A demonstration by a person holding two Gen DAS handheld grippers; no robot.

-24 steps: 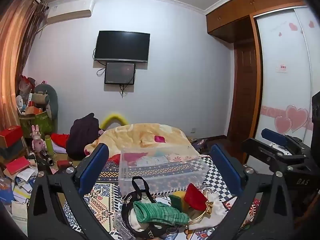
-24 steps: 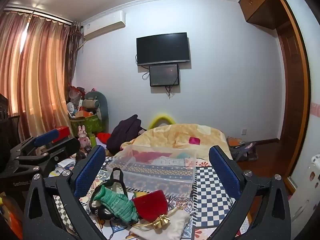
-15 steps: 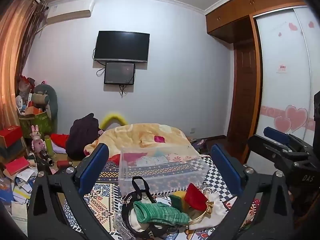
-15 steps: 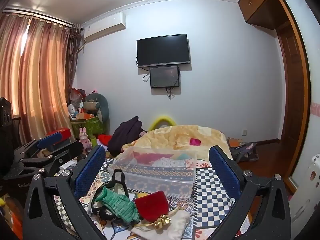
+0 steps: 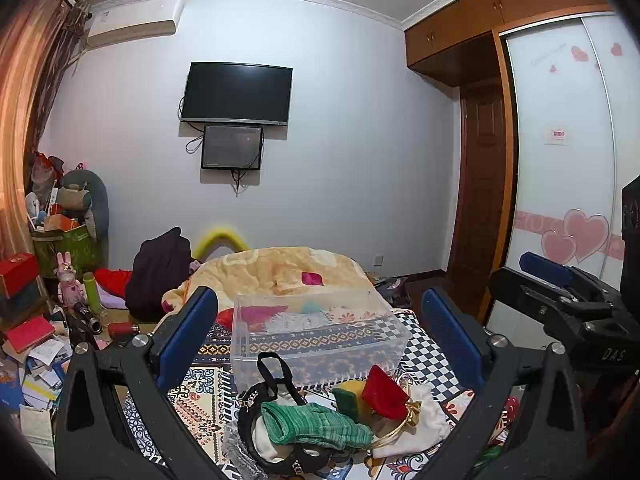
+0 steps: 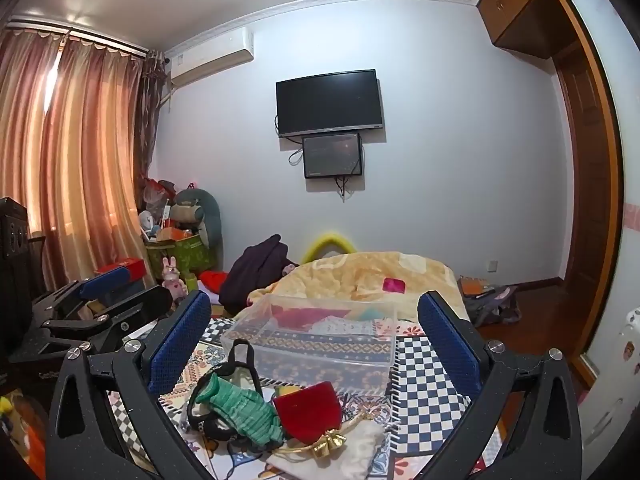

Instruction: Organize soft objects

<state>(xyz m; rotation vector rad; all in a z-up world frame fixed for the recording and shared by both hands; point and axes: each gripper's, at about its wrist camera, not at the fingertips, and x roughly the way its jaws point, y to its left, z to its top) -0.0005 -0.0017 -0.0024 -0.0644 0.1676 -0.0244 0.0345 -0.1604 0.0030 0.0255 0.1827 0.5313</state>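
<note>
Left wrist view: we hold both sets of fingers released; clear bin [image 5: 320, 340] empty, green knit [image 5: 316, 426] and red pouch [image 5: 386, 394] unsorted.

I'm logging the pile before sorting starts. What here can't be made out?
- Black bag: left wrist view, contents covered by the green knit item.
- Yellow sponge: right wrist view, mostly behind the red pouch.
- White pouch: right wrist view, cut off by the bottom edge.
</note>
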